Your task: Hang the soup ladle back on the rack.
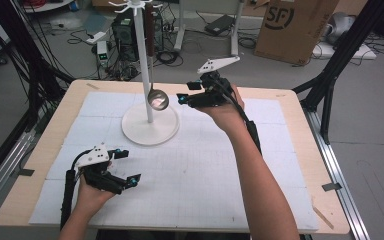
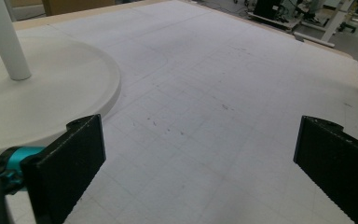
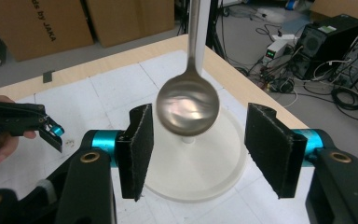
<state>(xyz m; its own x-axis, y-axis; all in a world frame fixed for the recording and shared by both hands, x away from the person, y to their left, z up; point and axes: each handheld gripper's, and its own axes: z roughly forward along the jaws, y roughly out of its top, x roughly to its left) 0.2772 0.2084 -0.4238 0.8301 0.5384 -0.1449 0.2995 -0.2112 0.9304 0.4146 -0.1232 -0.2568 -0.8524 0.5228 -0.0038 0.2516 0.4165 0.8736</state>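
Hanging ladle [image 3: 188, 105]: its handle top cut off above.

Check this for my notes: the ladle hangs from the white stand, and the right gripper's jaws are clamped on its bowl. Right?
Not quite. The ladle does hang from the white stand, but the right gripper is not clamped on it: the right gripper view shows its jaws open, with gaps either side of the bowl.
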